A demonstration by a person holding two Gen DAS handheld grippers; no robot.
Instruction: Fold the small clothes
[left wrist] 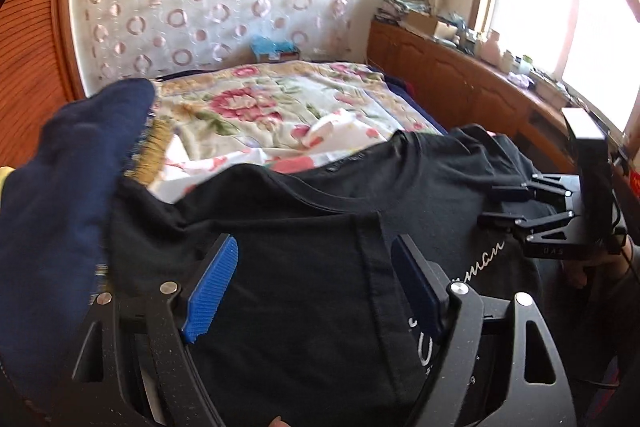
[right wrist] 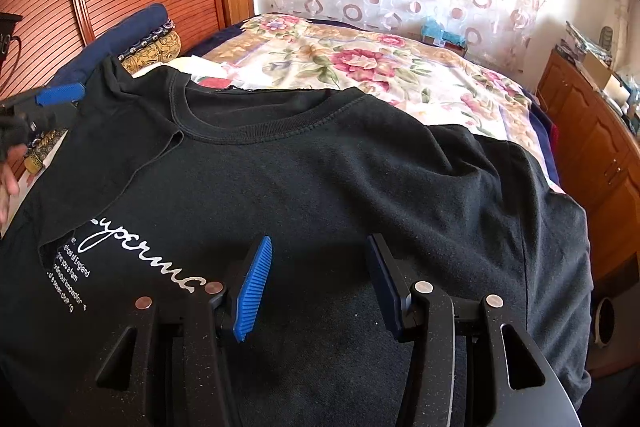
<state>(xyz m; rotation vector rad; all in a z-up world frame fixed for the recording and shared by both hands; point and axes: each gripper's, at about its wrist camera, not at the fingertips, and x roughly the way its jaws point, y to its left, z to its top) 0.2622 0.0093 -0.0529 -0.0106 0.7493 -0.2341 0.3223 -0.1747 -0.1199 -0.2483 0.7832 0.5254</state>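
On the floral bedspread (right wrist: 360, 63) lies a black T-shirt (right wrist: 320, 163), one sleeve folded across its chest. Both grippers, left (left wrist: 312, 283) and right (right wrist: 320, 283), hover above it, jaws apart, gripping nothing.

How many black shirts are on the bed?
1. The black T-shirt with white writing lies spread across the near end of the floral bedspread, one sleeve folded in over the print. More clothes could be hidden underneath it.
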